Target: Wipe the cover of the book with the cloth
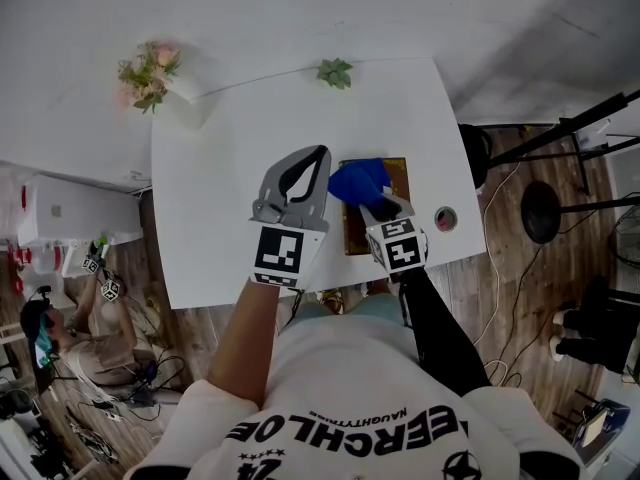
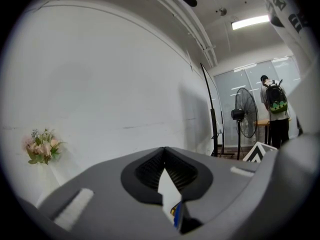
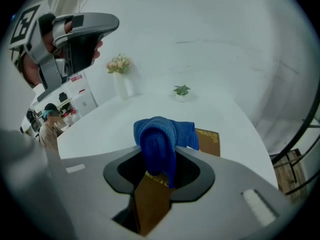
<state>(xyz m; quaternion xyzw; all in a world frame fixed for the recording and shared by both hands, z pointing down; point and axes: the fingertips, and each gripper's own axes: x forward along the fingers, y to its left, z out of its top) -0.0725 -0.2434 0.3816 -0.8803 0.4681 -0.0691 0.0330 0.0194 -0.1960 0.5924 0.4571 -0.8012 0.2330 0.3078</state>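
A brown book (image 1: 392, 173) with gold print lies on the white table (image 1: 220, 168) near its front right edge. A blue cloth (image 1: 358, 180) rests bunched on the book's far half, and my right gripper (image 1: 377, 206) is shut on it. In the right gripper view the cloth (image 3: 159, 139) hangs folded between the jaws, with the book (image 3: 207, 142) under and behind it. My left gripper (image 1: 314, 160) is held up in the air left of the book, jaws shut with nothing between them. It points at the wall, with its jaws (image 2: 164, 156) closed, and it also shows raised in the right gripper view (image 3: 82, 31).
A vase of pink flowers (image 1: 150, 73) stands at the table's far left corner, and a small green plant (image 1: 335, 72) at the far edge. A small round object (image 1: 446, 218) lies right of the book. Dark stands and cables (image 1: 560, 198) occupy the floor to the right.
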